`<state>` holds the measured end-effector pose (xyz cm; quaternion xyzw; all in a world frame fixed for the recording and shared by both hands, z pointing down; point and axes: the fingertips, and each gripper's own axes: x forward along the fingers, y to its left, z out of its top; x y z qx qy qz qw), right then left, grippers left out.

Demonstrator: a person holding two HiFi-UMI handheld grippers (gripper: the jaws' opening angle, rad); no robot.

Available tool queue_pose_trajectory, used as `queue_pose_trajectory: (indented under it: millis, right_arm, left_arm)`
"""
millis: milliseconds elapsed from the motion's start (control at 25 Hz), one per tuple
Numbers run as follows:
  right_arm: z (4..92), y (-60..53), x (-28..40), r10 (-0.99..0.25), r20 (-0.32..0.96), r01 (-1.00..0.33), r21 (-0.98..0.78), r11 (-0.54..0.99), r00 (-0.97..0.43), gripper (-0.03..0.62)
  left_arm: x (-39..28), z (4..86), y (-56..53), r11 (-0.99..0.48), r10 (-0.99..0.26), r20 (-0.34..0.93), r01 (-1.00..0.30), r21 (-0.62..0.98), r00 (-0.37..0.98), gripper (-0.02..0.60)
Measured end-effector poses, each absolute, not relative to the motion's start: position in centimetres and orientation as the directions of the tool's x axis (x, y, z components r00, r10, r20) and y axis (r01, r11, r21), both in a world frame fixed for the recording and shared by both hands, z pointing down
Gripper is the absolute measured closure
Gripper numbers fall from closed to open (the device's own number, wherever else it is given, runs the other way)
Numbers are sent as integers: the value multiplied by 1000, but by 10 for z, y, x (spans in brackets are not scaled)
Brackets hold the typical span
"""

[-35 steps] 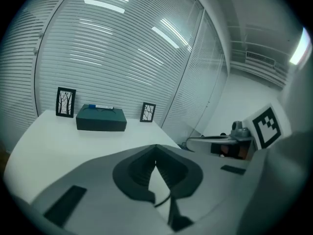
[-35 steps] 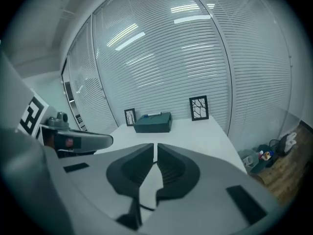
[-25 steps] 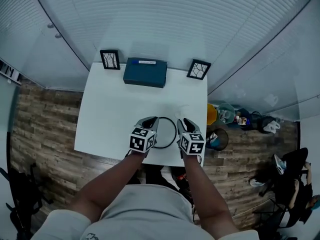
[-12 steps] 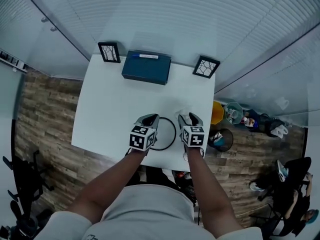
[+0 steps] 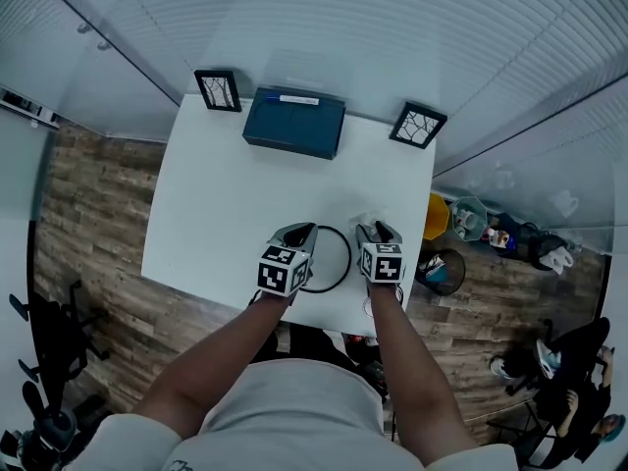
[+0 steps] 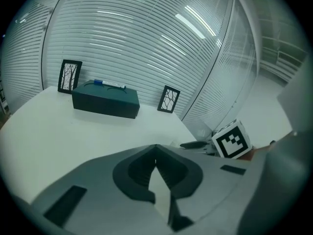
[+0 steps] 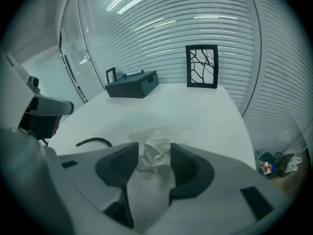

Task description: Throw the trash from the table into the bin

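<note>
A crumpled white tissue (image 7: 152,156) lies on the white table (image 5: 216,224) near its right front edge, also seen in the head view (image 5: 366,221). My right gripper (image 7: 154,146) is open and straddles it; its jaws have just been opening, with the tissue between the tips. In the head view the right gripper (image 5: 378,230) sits just behind the tissue. The left gripper (image 6: 156,147) is shut and holds nothing, hovering over the table to the left (image 5: 298,233). The bin (image 5: 447,274) stands on the floor right of the table.
A black cable loop (image 5: 346,254) lies between the grippers. At the table's far edge are a dark blue box (image 5: 294,124) and two framed pictures (image 5: 218,90) (image 5: 417,126). Bags and clutter (image 5: 491,232) sit on the floor by the bin.
The right gripper has come down and forward over the tissue, and its jaws stand wider apart. The left gripper has sunk a little and stays shut.
</note>
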<state>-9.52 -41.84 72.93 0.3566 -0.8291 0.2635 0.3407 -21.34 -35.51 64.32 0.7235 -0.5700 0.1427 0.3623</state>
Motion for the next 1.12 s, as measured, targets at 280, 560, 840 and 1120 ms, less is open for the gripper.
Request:
queue_pose_trajectory:
  millis: [280,560,840,1120]
  right_arm:
    - [733,-423,-92,-413,780,-761,-121,638,-470,461]
    - [724,-421,-94,-452,759,-768,-97,633,-468,549]
    - [688,-396,-117,-488,721,-761,-82,644,-491,554]
    - [635,-361,-146,-555,654,-785,-97,612,-514,556]
  left_arm:
    - [-217,648,-345,-76,-720,624,-929,363,303,584]
    - [-225,647,-331,-72,-726,617,-925,372,305,584]
    - [-237,632,-316,-102,-737,593,-920,377,325,584]
    - [-254,605,-300,-169,-746,557,-913,372,365,584]
